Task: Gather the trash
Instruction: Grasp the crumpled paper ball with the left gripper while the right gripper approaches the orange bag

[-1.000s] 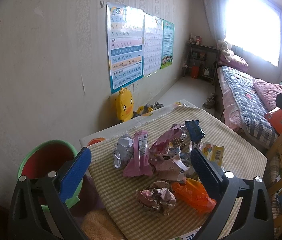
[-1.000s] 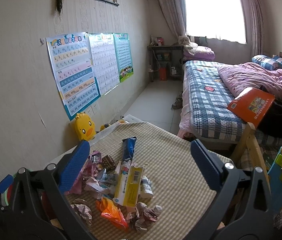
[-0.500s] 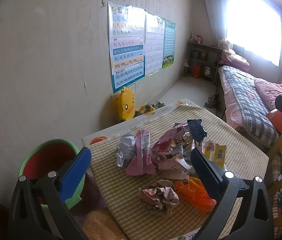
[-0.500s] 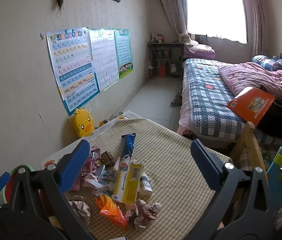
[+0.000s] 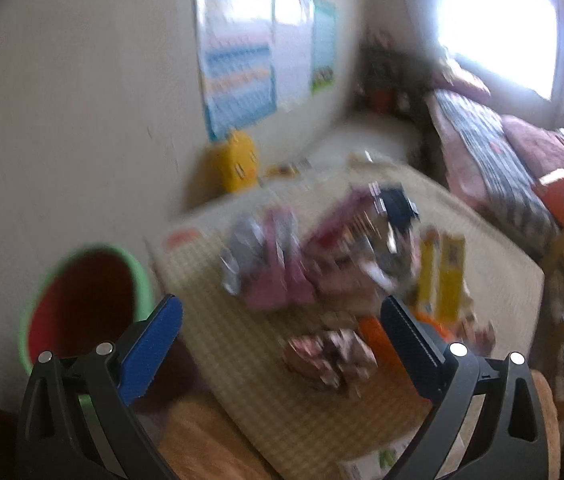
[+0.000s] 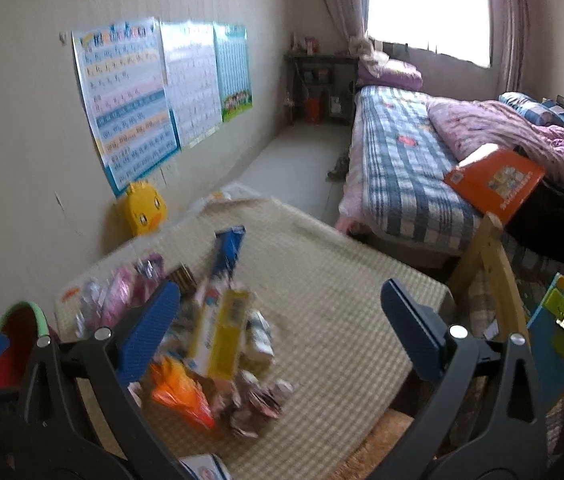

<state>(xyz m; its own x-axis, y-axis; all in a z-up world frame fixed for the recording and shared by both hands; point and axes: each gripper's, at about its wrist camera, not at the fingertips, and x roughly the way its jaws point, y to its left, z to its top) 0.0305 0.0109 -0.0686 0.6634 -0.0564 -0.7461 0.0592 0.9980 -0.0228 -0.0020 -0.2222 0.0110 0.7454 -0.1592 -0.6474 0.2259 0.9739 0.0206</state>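
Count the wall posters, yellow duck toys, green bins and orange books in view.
wall posters: 3
yellow duck toy: 1
green bin: 1
orange book: 1
Total: 6

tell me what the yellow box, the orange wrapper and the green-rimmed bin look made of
Yellow box: seemingly printed cardboard, flat faces, straight folded edges, barcode panel.
Orange wrapper: probably thin plastic film, crumpled into creases with some sheen.
Green-rimmed bin: likely moulded plastic, smooth round rim, red inside; blur leaves the finish uncertain.
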